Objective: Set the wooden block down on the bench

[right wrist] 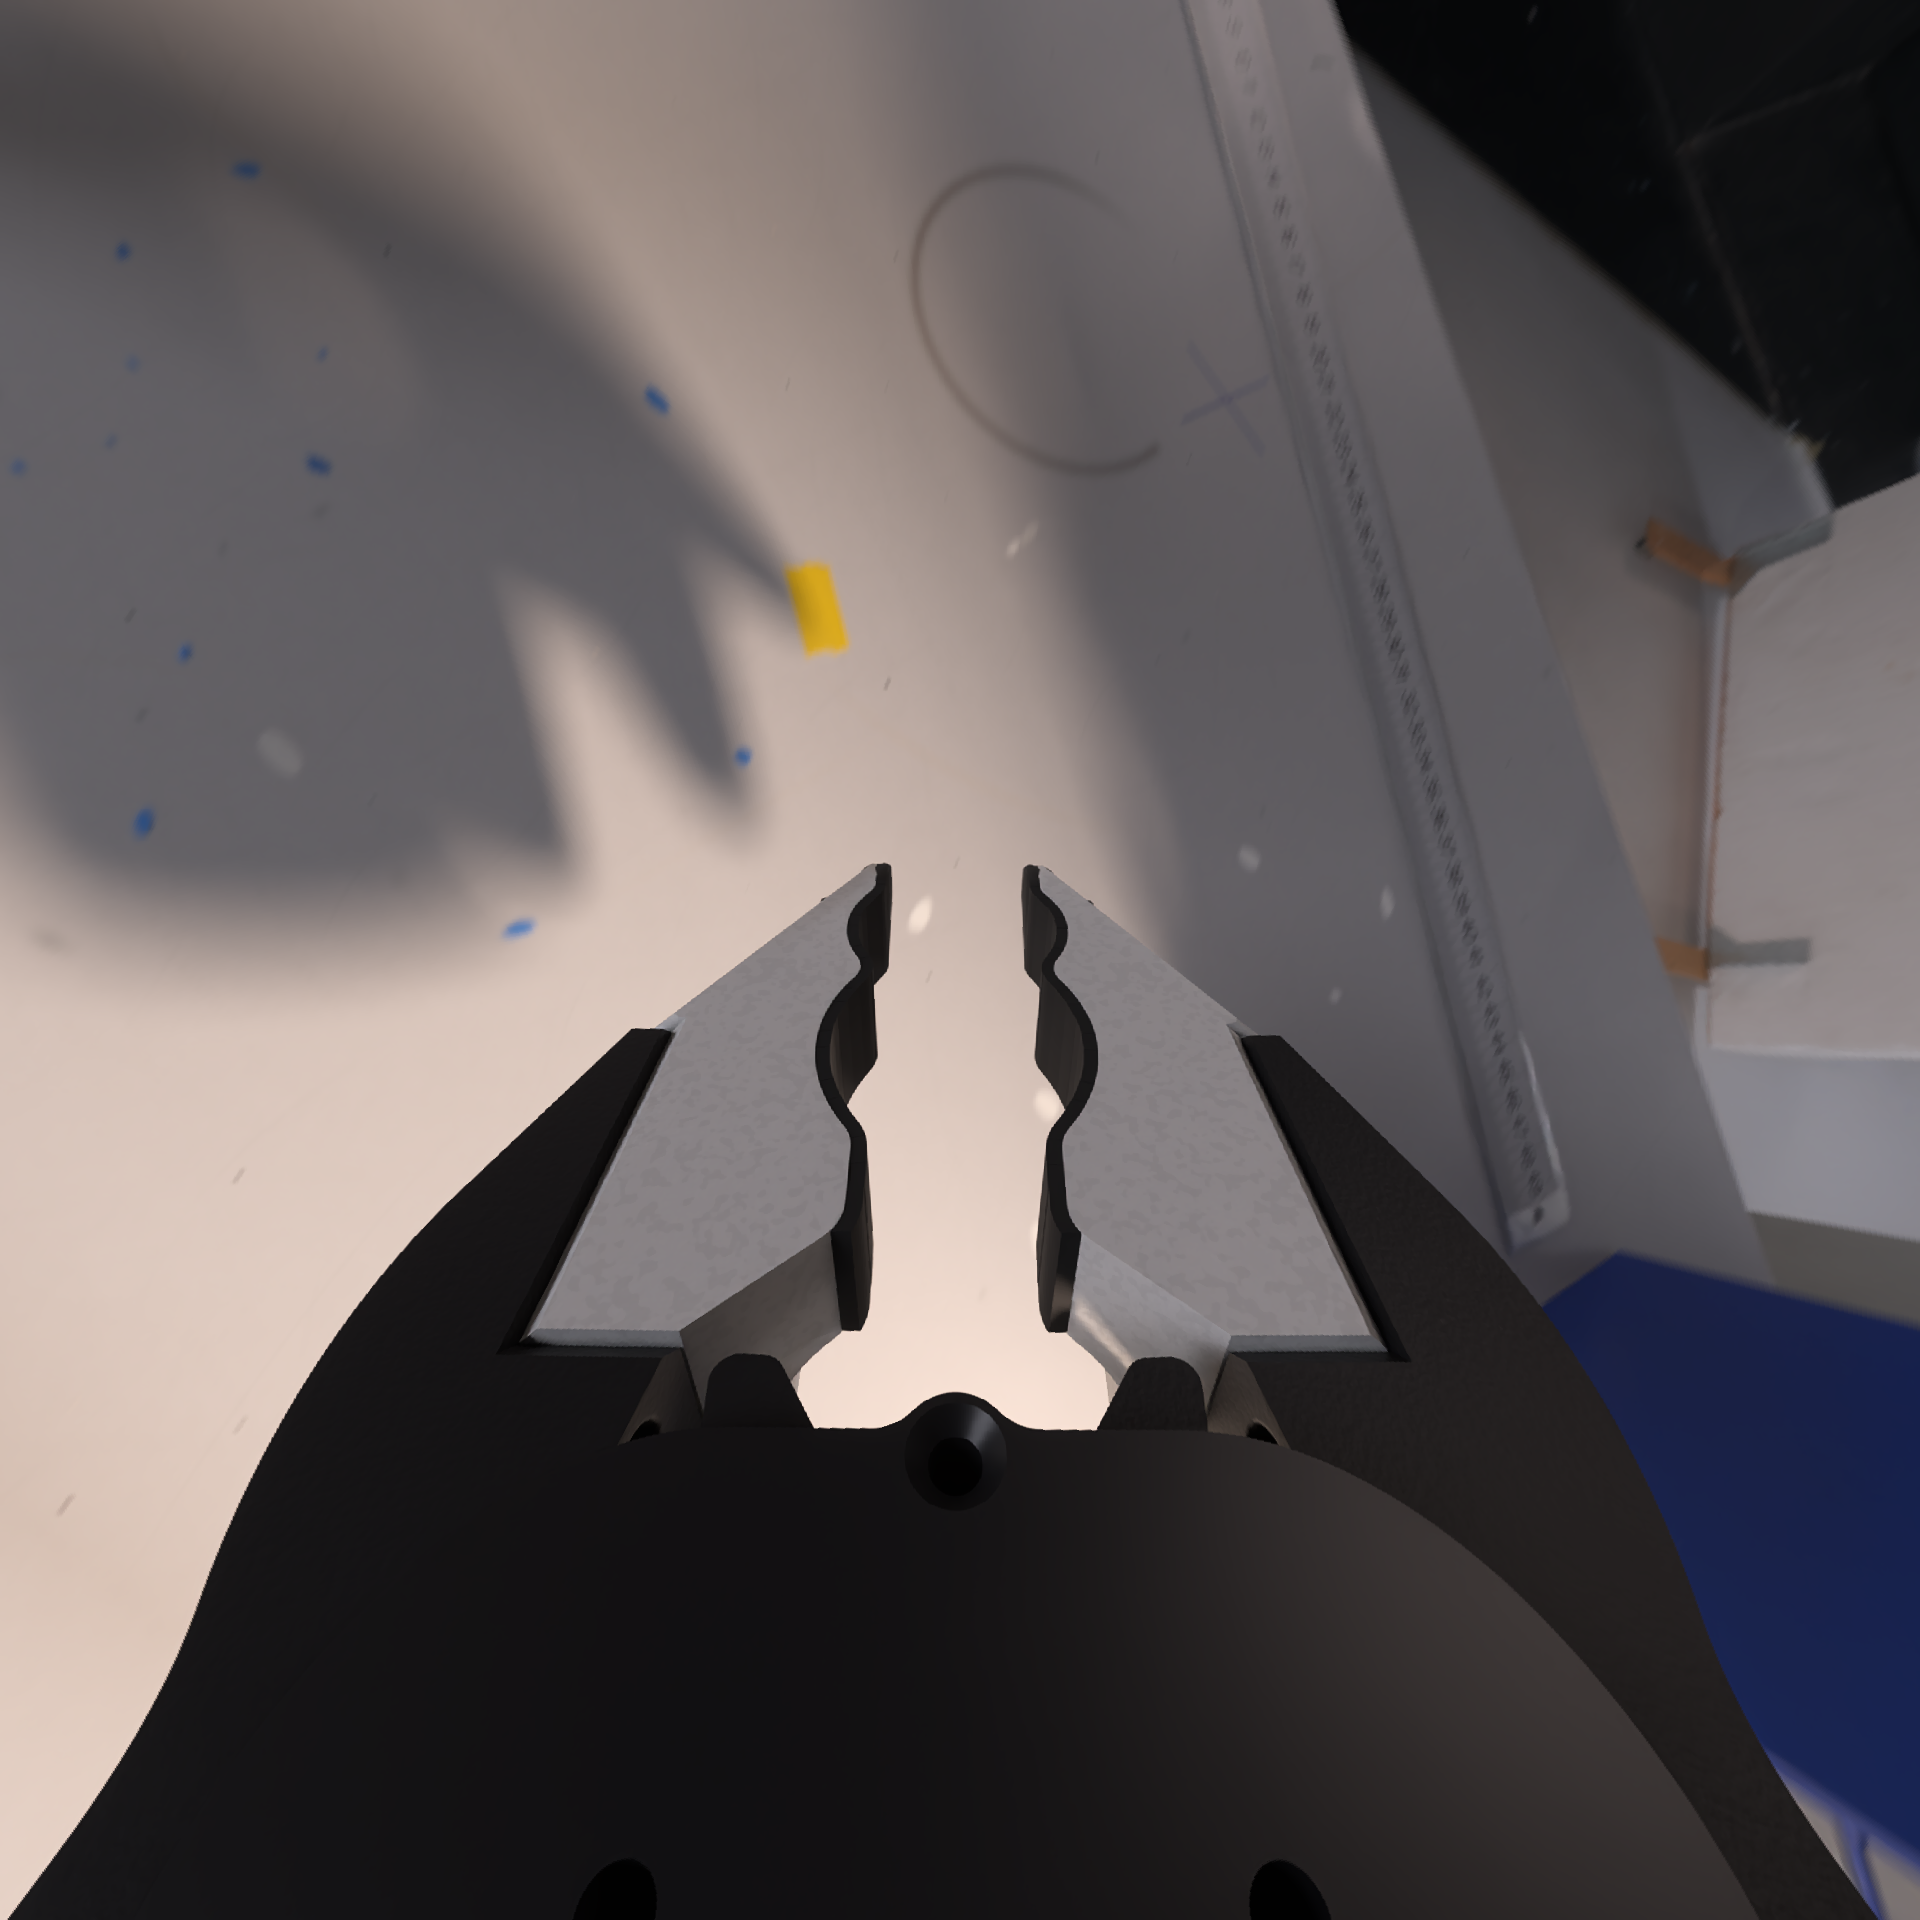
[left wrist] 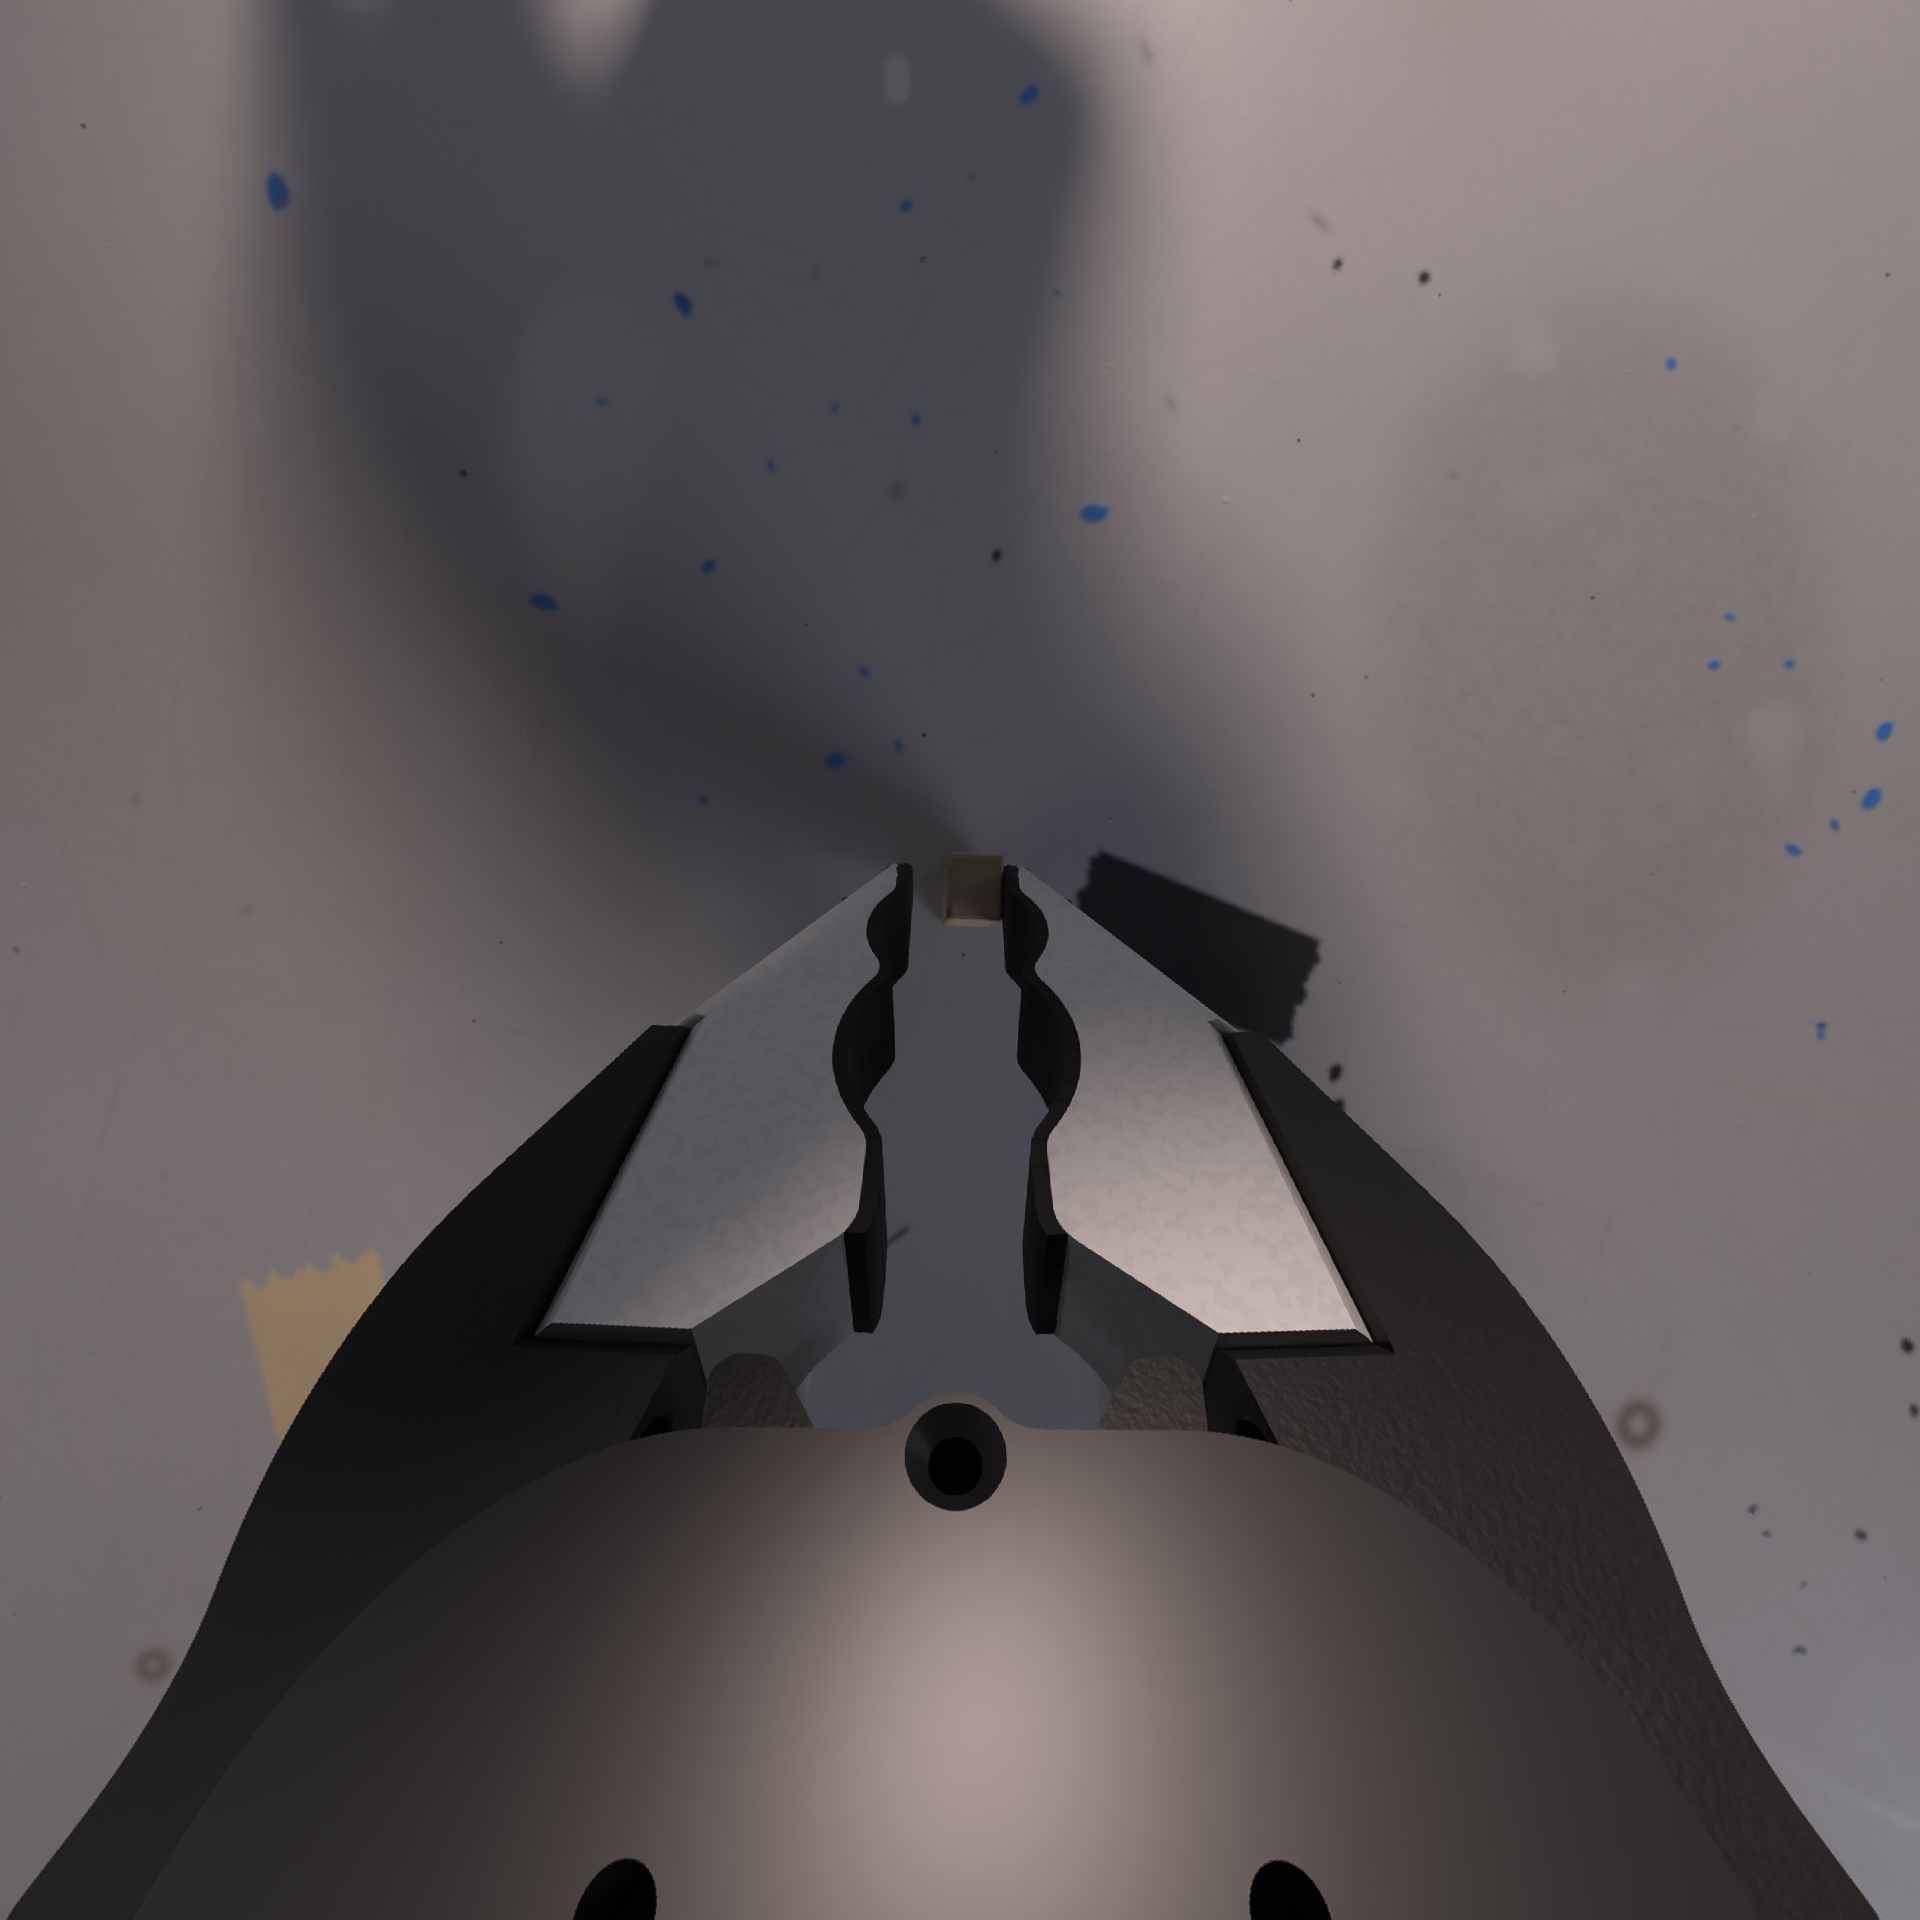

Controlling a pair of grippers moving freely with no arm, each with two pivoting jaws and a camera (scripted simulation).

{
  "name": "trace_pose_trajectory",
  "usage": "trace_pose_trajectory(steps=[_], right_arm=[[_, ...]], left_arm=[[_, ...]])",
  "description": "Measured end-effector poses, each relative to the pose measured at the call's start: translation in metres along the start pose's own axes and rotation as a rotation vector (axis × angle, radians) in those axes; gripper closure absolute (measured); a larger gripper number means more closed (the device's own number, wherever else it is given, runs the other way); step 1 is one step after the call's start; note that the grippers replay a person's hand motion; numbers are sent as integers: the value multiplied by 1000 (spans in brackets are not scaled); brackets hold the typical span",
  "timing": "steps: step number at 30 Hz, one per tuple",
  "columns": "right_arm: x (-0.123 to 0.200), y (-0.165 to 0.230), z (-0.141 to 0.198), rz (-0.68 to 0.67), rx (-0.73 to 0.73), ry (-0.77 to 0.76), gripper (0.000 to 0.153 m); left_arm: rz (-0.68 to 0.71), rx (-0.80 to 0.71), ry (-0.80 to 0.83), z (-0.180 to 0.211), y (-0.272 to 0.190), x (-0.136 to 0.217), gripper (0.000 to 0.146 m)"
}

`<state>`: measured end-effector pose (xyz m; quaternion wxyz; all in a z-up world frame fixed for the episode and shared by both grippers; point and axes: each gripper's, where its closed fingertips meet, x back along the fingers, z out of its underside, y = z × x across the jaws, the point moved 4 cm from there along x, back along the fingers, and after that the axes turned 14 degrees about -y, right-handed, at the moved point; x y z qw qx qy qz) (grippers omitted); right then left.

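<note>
Left gripper (left wrist: 957, 883): jaws narrow, wooden block (left wrist: 970, 887) between the tips, touching the right one, slight gap to the left; grip not confirmable. Bench (left wrist: 1455, 520) grey, blue-flecked. Black tape patch (left wrist: 1216, 945) at 3 o'clock of block. Right gripper (right wrist: 956, 883): jaws parted, empty; yellow tape piece (right wrist: 817, 609) at 11 o'clock.

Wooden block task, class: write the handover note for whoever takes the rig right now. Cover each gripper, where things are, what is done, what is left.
Left gripper: jaws slightly apart, wooden block between the tips, touching only the right-hand one; grip uncertain.
Right gripper: open, empty, above the bench.
Nearby: black tape right of the block.
Done: block brought low over the bench.
Left: confirm it rests on the surface, open fully, withdraw.
</note>
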<state>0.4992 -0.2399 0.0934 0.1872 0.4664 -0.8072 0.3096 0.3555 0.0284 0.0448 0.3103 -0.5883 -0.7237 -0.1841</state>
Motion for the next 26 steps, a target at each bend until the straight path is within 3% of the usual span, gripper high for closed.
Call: trace_pose_trajectory(steps=[6, 12, 18, 22, 26], right_arm=[[-41, -26, -15, 56, -9, -69, 124], [-50, -41, -2, 134, -23, 17, 125], [-69, -18, -26, 33, 12, -40, 123], [-97, -4, -40, -51, -38, -51, 103], [-121, 6, -50, -143, -103, -72, 94]], left_arm=[[-7, 4, -26, 1, 2, 0, 128], [-6, 2, -38, 1, 4, 1, 128], [-6, 5, -45, 1, 6, 0, 128], [-9, 5, -37, 1, 3, 1, 127], [17, 10, -32, 2, -1, 2, 126]])
